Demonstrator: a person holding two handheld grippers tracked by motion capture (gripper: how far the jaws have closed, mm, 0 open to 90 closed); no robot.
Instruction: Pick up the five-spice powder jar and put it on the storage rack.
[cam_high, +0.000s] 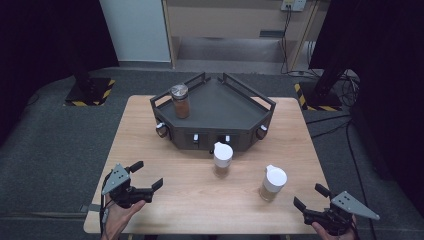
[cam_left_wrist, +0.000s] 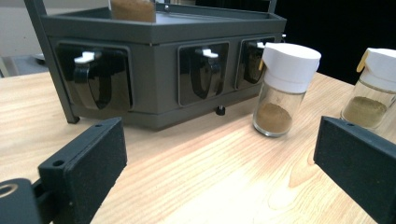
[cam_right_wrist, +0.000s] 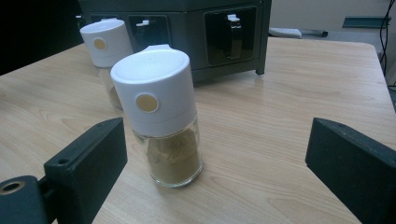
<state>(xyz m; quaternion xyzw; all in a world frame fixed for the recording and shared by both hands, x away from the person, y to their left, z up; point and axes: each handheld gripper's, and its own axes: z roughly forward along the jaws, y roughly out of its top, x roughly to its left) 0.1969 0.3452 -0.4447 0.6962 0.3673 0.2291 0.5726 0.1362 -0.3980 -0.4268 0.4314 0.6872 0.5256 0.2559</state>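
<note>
Both grippers sit low at the near edge of the wooden table (cam_high: 150, 130), one per hand, both with nothing in them; the left gripper (cam_high: 148, 176) has its jaws spread wide and released, aimed toward the middle of the table; in the left gripper view the bare tabletop lies between the jaws, with the dark grey rack (cam_left_wrist: 159, 60) ahead and the two white-capped jars off to the right; the right gripper (cam_high: 310, 196) is likewise released, jaws wide apart, pointing at the nearer spice jar (cam_right_wrist: 161, 116); in the right gripper view that jar stands upright just ahead of the jaws, closer to the left jaw, not touching either pad; glass body, brownish powder, white flip cap with a tan dot; the second spice jar (cam_high: 222, 159) stands upright just in front of the rack's front face, near but apart from the first; a third jar with a metal lid (cam_high: 180, 101) sits upright on the rack's top tray at its left corner; the rack's front slots hold black dispensers with white tabs.
</note>
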